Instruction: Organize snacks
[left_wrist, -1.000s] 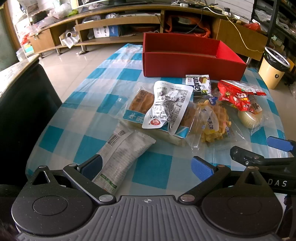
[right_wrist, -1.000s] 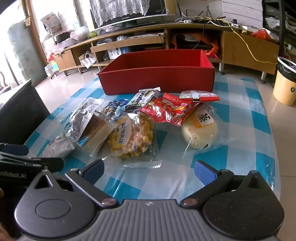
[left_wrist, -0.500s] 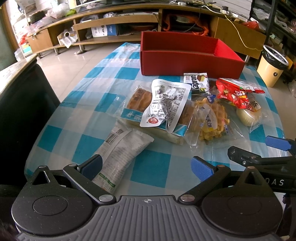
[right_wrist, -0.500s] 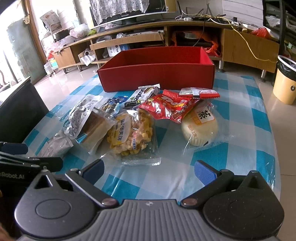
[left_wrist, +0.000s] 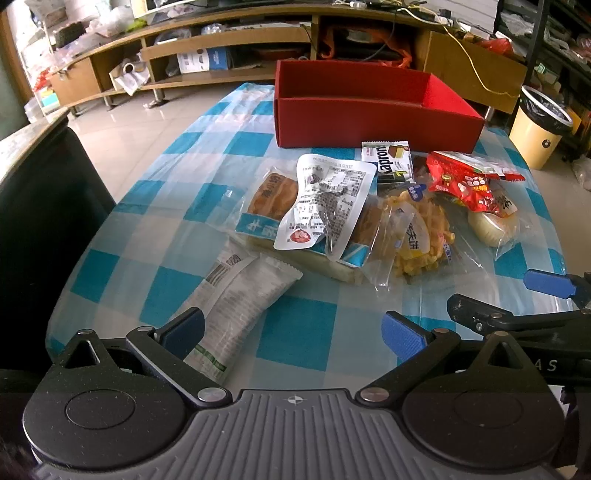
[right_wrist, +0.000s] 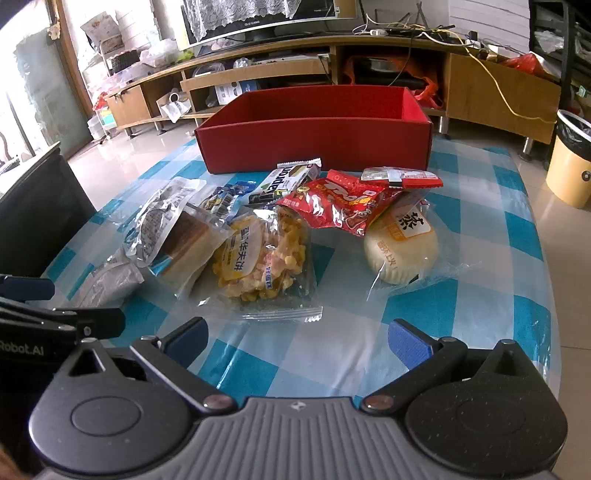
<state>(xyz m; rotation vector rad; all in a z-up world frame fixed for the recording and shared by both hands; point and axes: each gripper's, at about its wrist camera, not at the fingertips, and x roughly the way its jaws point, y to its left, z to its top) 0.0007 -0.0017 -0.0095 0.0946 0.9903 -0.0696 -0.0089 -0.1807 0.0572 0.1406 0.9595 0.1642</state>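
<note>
An empty red box (left_wrist: 373, 110) (right_wrist: 314, 147) stands at the far side of the checked table. In front of it lies a heap of snack packs: a white printed pouch (left_wrist: 325, 206) on a bread pack (left_wrist: 273, 192), a yellow waffle pack (right_wrist: 266, 258), a red bag (right_wrist: 343, 206), a round white bun (right_wrist: 402, 251) and a wafer bar (left_wrist: 388, 155). A grey-white long pack (left_wrist: 240, 295) lies nearest my left gripper (left_wrist: 291, 328), partly between its open fingers. My right gripper (right_wrist: 295, 336) hovers open and empty just short of the waffle pack.
The blue-and-white tablecloth (left_wrist: 303, 332) covers the table. A black chair back (left_wrist: 40, 229) stands at the left edge. A yellow bin (left_wrist: 539, 125) sits on the floor to the right. Wooden shelving (right_wrist: 295, 74) runs along the back wall.
Both views have shifted slightly; the snacks and box sit a little higher in the frames, so both grippers have eased back or tilted a little. Nothing was grasped.
</note>
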